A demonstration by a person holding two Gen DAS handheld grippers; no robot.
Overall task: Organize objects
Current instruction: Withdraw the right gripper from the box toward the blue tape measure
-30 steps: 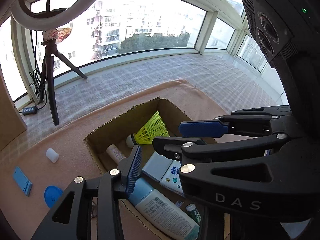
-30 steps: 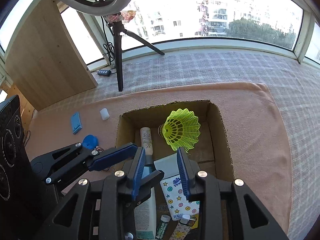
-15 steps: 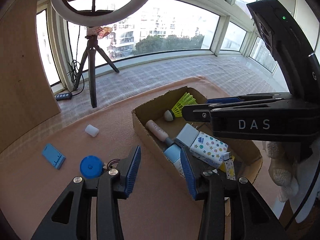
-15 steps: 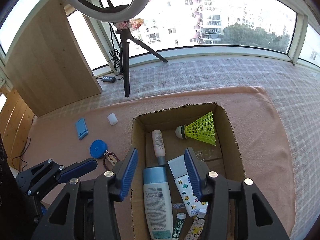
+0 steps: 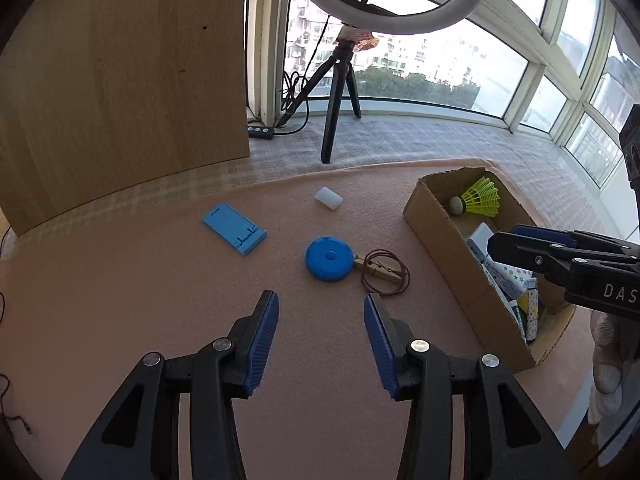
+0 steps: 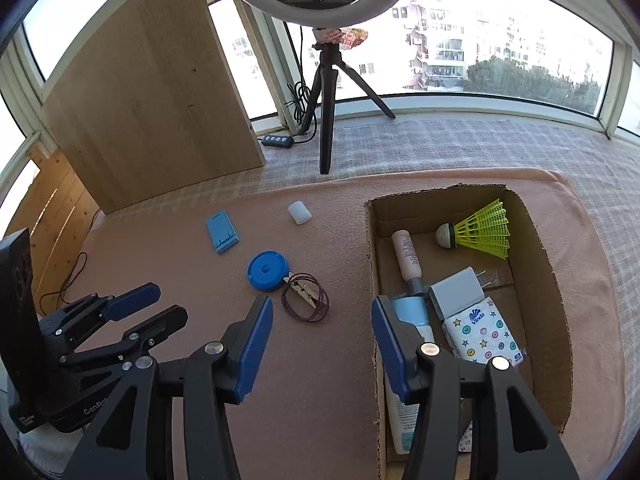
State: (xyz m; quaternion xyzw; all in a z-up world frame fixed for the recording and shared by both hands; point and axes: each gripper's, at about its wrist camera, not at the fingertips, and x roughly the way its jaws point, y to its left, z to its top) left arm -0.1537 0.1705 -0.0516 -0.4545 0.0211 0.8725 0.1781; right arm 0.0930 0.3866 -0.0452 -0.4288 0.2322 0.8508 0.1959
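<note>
Left wrist view: the left gripper hangs over bare pink mat, its blue-padded jaws parted with nothing between them; they have just been opening. Just beyond lie a round blue tape measure with a centre button, a wooden clothespin touching its rim, and a thin dark red cord loop lying around the clothespin. Farther off sit a flat light-blue phone stand and a small white rounded cap, each apart from the rest.

Right wrist view: the right gripper is likewise released and empty, one finger over the mat, the other over the near left wall of the cardboard box. Inside the box lie a star-printed tissue pack, a white plug adapter, a pale pink tube and, at the far end, a yellow shuttlecock. Behind the mat stands a ring light tripod.
</note>
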